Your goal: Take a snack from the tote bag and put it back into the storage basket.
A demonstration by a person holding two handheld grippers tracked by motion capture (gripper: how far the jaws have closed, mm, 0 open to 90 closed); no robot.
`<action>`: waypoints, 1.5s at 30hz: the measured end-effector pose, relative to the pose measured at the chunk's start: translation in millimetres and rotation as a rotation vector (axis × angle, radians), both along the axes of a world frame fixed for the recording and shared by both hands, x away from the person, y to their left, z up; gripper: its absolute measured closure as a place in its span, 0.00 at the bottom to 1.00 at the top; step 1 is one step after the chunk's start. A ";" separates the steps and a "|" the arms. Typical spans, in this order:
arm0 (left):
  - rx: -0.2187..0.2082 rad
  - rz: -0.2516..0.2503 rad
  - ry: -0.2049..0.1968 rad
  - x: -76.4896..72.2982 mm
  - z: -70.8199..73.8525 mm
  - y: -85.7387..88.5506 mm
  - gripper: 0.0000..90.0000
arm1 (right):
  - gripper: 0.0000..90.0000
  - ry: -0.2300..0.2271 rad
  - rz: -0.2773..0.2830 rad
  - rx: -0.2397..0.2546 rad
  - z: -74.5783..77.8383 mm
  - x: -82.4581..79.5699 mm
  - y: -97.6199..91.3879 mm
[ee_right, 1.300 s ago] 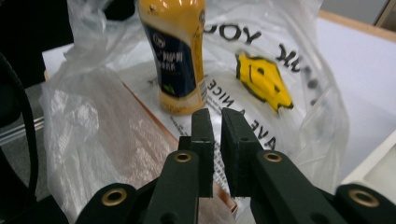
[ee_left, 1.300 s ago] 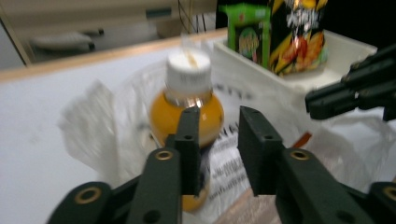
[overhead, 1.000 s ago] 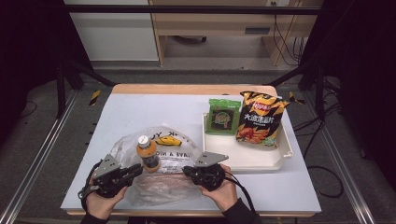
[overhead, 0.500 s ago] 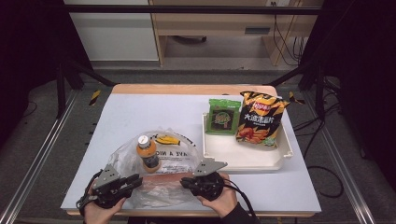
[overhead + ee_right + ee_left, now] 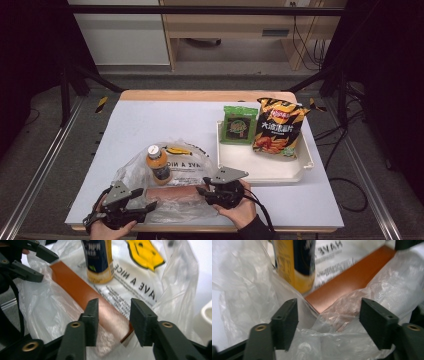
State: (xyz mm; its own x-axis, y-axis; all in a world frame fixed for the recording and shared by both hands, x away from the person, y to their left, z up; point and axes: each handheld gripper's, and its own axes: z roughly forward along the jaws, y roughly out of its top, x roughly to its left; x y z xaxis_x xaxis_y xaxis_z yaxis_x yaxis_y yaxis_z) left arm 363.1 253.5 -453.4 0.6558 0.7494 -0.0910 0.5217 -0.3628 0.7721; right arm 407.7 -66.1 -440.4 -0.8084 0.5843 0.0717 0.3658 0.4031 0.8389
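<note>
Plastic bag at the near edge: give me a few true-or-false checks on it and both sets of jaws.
1. The plastic bag holds an upright orange bottle. True.
2. A brown flat box lies in the bag. True.
3. The left gripper is clamped on the bottle. False: its jaws, just opened, stand apart over crumpled bag film.
4. The chip bag lies in the plastic bag. False: it is on the white tray.
5. The right gripper is shut. False: its jaws have just opened.

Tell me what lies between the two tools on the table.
In the high view, the reddish-brown box inside the clear plastic bag spans the stretch from the left tool to the right tool.
</note>
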 end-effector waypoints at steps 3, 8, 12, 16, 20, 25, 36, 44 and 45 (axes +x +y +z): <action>0.008 -0.004 0.004 -0.2 -3.7 -2.4 0.32 | 0.57 -0.007 0.015 -0.007 -4.0 -1.9 0.2; 0.008 0.005 0.011 2.7 -7.8 -0.2 0.35 | 0.50 -0.011 0.036 0.003 -6.0 -5.2 -1.7; 0.009 0.017 0.004 8.5 -10.5 2.6 0.40 | 0.49 -0.023 0.038 0.004 -7.3 -7.0 -2.4; 0.012 0.033 -0.002 14.8 -12.9 4.1 0.42 | 0.50 -0.025 0.036 0.016 -8.7 -11.7 -1.9; 0.004 0.035 0.003 17.4 -14.8 5.6 0.41 | 0.53 -0.019 0.033 0.024 -7.1 -12.4 -1.3; -0.060 0.027 -0.034 12.0 -2.9 10.1 0.36 | 0.59 -0.063 0.012 0.069 2.9 -6.2 -0.8; -0.102 0.101 -0.072 29.7 27.5 10.0 0.40 | 0.74 -0.066 -0.020 0.011 9.8 16.0 14.1; -0.073 0.064 -0.022 28.2 10.0 10.4 0.39 | 0.68 -0.027 0.010 -0.048 -2.3 11.7 10.5; -0.070 0.063 -0.022 27.1 8.9 10.4 0.38 | 0.63 -0.022 0.018 -0.047 -3.2 9.6 8.4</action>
State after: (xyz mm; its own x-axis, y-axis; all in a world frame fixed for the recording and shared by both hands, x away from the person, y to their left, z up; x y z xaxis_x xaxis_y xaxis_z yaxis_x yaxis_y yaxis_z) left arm 390.3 263.9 -444.6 0.6101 0.7815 -0.1305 0.5243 -0.2747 0.8060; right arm 417.3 -57.8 -443.6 -0.8199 0.5719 0.0270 0.3400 0.4485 0.8266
